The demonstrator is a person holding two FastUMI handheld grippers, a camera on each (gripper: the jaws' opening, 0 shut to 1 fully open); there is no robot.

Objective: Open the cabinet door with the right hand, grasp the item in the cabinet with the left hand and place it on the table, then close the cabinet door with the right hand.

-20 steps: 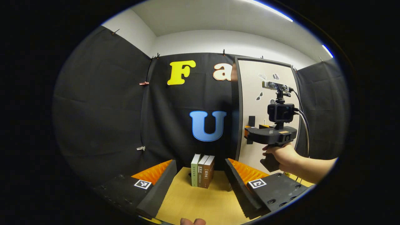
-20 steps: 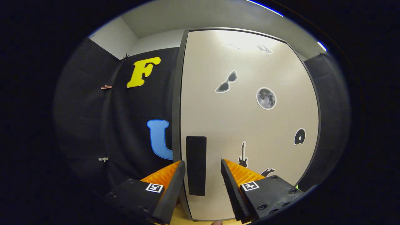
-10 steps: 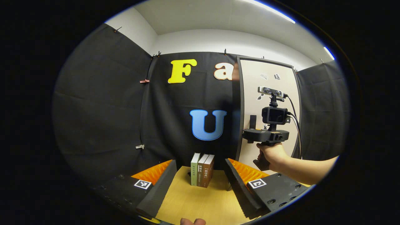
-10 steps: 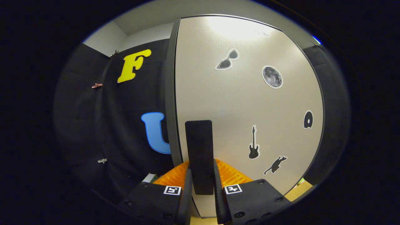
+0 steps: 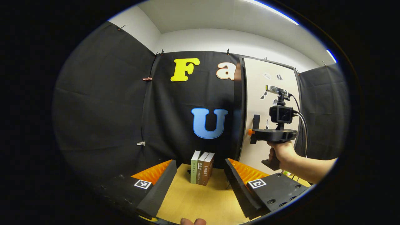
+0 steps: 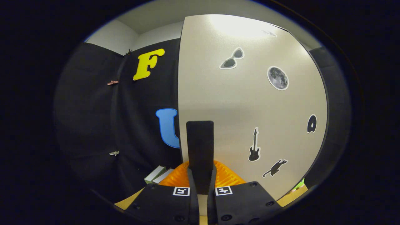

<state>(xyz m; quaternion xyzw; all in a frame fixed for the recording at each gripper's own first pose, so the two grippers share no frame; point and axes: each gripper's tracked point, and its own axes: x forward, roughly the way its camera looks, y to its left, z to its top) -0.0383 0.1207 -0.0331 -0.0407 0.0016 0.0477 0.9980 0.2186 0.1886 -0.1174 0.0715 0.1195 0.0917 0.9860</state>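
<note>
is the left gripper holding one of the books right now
No, the left gripper is open over the table, and the books stand untouched farther back, between its fingers in the left gripper view.

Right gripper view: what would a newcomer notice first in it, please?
The pale cabinet door with its stickers takes up the middle and right. At bottom centre the right gripper is shut on the door's dark handle. Low on the left some books peek out.
</note>
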